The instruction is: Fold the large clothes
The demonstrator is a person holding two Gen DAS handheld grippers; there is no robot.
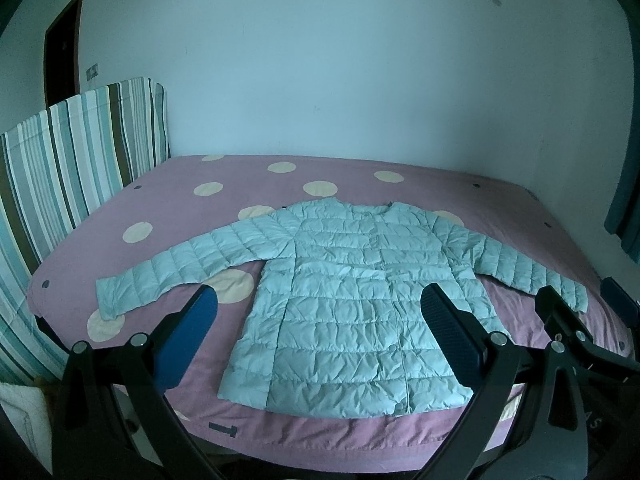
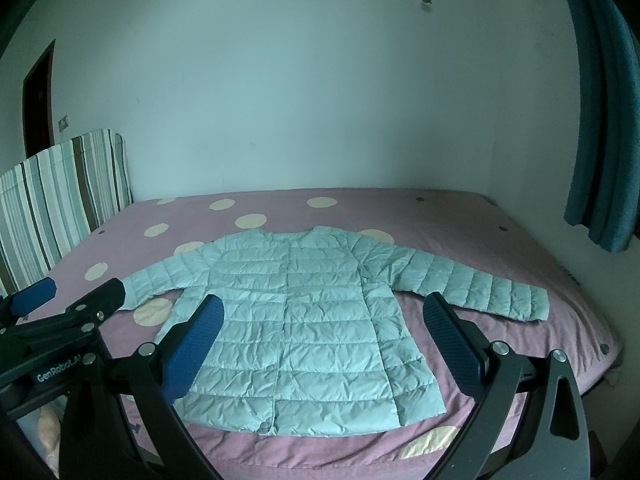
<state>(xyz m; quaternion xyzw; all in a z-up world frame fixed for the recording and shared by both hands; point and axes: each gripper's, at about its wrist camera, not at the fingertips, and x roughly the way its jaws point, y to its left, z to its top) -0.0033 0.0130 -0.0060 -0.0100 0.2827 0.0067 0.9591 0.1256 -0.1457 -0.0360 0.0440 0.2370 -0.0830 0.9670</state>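
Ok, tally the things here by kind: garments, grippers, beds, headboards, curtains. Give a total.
Quilted jackets: 1, the light blue jacket
Grippers: 2, left gripper and right gripper
Beds: 1, the polka-dot bed
Striped headboards: 1
Teal curtains: 1
Total: 6

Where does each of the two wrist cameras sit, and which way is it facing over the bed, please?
Left wrist: on the left gripper, off the bed's near edge, facing the spread pale blue jacket; its own open fingers frame the view, the right gripper at the right edge.
Right wrist: on the right gripper, likewise facing the jacket; own open fingers, the left gripper at left.
Shared: jacket, pink dotted bed, striped headboard, wall.
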